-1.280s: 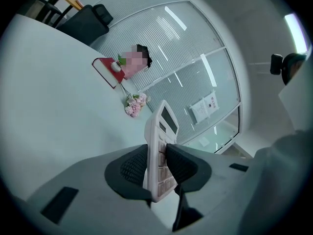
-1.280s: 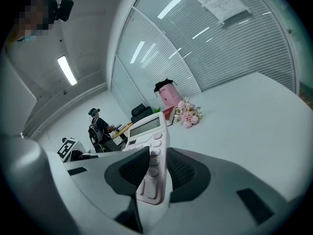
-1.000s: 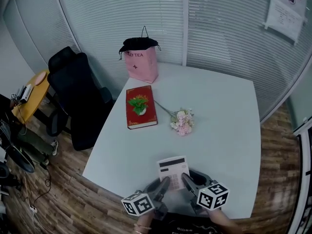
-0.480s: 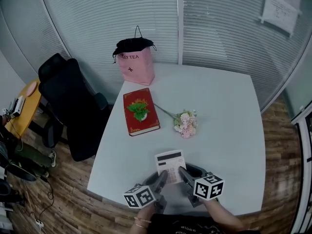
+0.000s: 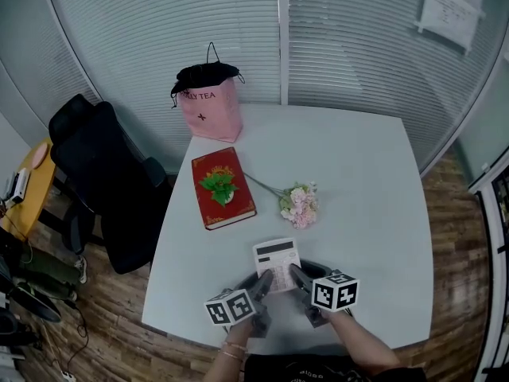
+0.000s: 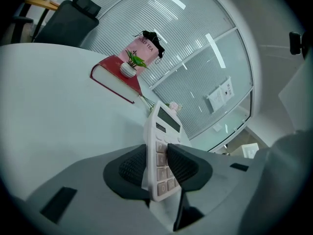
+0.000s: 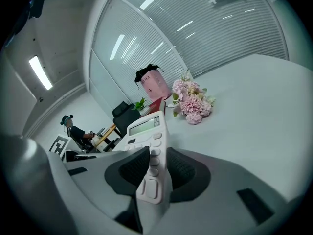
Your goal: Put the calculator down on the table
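A flat, white plastic calculator (image 5: 277,261) with a grey display strip and rounded keys is held between two grey two-jaw grippers. It sits on the person's side of the red hardcover book (image 5: 236,208), low over the near part of the tabletop, with its display end turned toward the book. Whether it touches the top cannot be told. The left gripper (image 5: 265,282) has its ribbed black pads on the calculator's key end, one pad on each face, and its jaws are easing apart. The right gripper (image 5: 297,277) is clamped on the opposite edge of the same end, its textured pads pressing both faces. Each gripper carries one cube of black-and-white square markers. The smooth, matte pale-grey table (image 5: 366,173) is roughly square with rounded corners. On the book stands a small leafy green plant in a white pot (image 5: 218,188). Just beyond the book is a glossy pink paper bag (image 5: 211,110) with a gathered black cloth top, and just beside the book, on the calculator's side, lies a bunch of pale pink flowers (image 5: 300,206) with thin green stems. A black padded office chair (image 5: 103,173) stands off the table, on the book's far side from the flowers. The floor is brown wood planks (image 5: 103,325), and the walls are glass with slatted white blinds (image 5: 366,46). There is one calculator, book, plant, bag, bunch of flowers and chair, and two grippers.
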Demonstrator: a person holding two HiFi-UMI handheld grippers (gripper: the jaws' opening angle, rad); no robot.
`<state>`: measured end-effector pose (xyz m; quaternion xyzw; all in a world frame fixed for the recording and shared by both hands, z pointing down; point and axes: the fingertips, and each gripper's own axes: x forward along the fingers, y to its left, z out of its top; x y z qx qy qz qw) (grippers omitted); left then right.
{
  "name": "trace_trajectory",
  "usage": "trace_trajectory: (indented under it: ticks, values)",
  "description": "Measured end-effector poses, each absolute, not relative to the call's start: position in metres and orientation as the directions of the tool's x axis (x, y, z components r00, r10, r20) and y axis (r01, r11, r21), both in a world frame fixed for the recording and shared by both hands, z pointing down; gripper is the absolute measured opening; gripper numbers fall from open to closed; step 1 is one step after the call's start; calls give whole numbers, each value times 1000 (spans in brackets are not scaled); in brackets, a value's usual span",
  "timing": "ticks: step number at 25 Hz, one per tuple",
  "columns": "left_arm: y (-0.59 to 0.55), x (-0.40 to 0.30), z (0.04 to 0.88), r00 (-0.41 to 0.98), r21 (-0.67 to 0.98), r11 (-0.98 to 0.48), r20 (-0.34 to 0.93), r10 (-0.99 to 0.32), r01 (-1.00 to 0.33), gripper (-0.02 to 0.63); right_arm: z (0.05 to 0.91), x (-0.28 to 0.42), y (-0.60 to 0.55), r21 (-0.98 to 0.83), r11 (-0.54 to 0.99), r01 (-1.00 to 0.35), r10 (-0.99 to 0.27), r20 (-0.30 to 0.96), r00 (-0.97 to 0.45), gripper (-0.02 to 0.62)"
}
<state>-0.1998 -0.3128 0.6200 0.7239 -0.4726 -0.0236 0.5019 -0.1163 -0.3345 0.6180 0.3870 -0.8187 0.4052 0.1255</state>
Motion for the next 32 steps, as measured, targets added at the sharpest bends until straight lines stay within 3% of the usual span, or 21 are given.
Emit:
trace_trajectory:
  ticks: [10,20,32]
  values:
    - [-337,-199,651,538,710,-6,528,-657,-704,152,651,-117,-358,-550,322,-770,-513,583,-631,126]
    - [-352,-209,665,421,563,54,675,-606,-824,163,662,-124,-373,-503,337,-796,-498,622,-604,124]
    - [-357,-210,667,361,496,61,705,-610,-866,164,667,-124,-380,-385,388,-837,-507,669,-543,135]
